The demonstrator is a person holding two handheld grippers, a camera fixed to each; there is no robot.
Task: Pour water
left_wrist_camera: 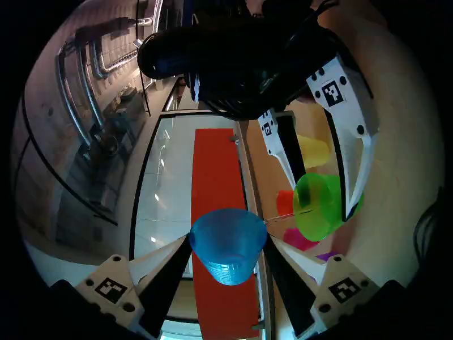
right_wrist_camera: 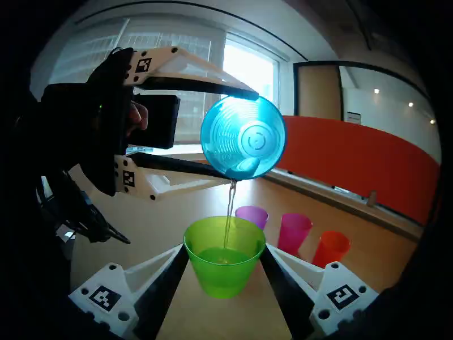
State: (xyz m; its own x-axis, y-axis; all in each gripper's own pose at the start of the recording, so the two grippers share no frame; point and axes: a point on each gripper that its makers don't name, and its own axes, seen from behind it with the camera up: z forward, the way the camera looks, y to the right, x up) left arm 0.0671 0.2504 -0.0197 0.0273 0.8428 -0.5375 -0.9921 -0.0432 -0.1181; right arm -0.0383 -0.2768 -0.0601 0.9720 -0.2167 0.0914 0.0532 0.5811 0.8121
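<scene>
Overhead, the left gripper [right_wrist_camera: 241, 134] is clamped on the blue cup [right_wrist_camera: 243, 139], one finger on each side of its wall. The cup is tipped far over, its base facing the right gripper view. A thin stream of water [right_wrist_camera: 229, 212] drops from its low lip.

The right gripper [right_wrist_camera: 225, 255] grasps the green cup [right_wrist_camera: 223, 275] upright, both fingers against its sides. The stream lands inside the rim, slightly left of centre; the cup is partly filled. There is a clear air gap between blue lip and green rim, with no contact. Bare table [right_wrist_camera: 170, 212] lies open to the left of the green cup.

Hard to read: the hand [right_wrist_camera: 135, 116] behind the left gripper is mostly lost in dark shadow. The table surface under the green cup is hidden by the cup itself. The left gripper view is rolled sideways, with the other gripper's dark body across its top.

Around: a purple cup [right_wrist_camera: 252, 216], a magenta cup [right_wrist_camera: 294, 229] and an orange cup [right_wrist_camera: 331, 247] stand in a row beyond the green cup, apart from it. A yellow cup [left_wrist_camera: 314, 151] stands farther back. An orange wall panel [right_wrist_camera: 362, 161] and a bright window [right_wrist_camera: 249, 68] lie behind.
</scene>
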